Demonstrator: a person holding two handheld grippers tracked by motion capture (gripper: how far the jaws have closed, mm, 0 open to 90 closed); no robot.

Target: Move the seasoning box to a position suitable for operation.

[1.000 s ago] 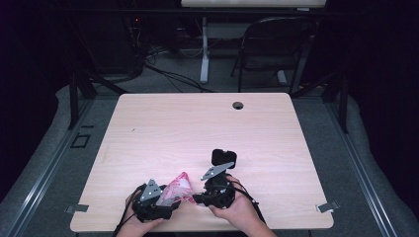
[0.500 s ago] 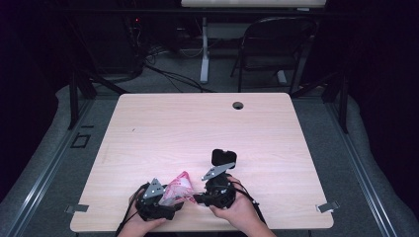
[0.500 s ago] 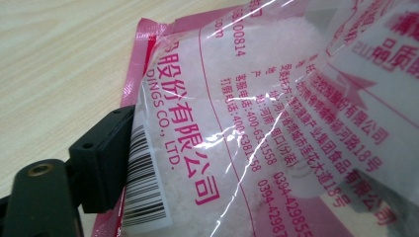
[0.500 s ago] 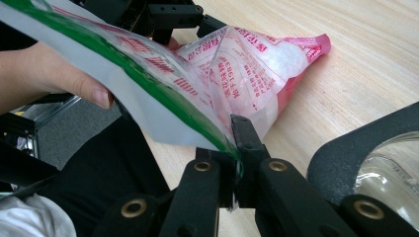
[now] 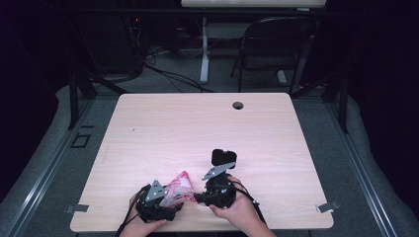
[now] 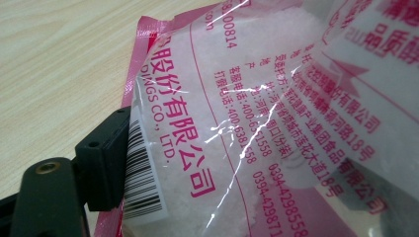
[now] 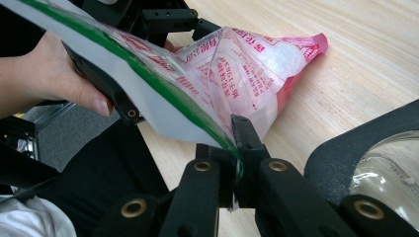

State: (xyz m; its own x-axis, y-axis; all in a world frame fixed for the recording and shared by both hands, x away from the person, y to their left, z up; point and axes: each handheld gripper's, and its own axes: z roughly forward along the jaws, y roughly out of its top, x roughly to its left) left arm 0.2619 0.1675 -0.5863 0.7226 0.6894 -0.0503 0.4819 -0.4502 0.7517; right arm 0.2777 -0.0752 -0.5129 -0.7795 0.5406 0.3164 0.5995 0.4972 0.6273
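Bag: a clear plastic pouch [image 5: 179, 188] with pink edges and pink printed Chinese text, holding white granules; it lies at the near edge of the counter [image 5: 197, 133], between the two hands, its near end lifted off the wood.
Bag in the left gripper view: the pouch [image 6: 257, 123] sits right against the lens, barcode and pink lettering readable, white grains behind the film.
Left tongs: the left tongs [image 5: 165, 205] are at the pouch's left end; one black jaw lies against the barcode edge, the other is hidden behind the film, so I cannot tell how far they have closed, though they probably have hold of it.
Right tongs: the right tongs [image 7: 236, 170] are pinched fully together on the pouch's green-striped edge, the film caught between the two jaws.
Left hand: the person's left hand [image 7: 59, 74] wraps the left gripper, thumb just below the pouch.
Black object: a small dark holder [image 5: 223, 158] stands just beyond the right gripper.
Counter hole: a round cable opening [image 5: 238, 105] lies near the far edge, well apart from the pouch.
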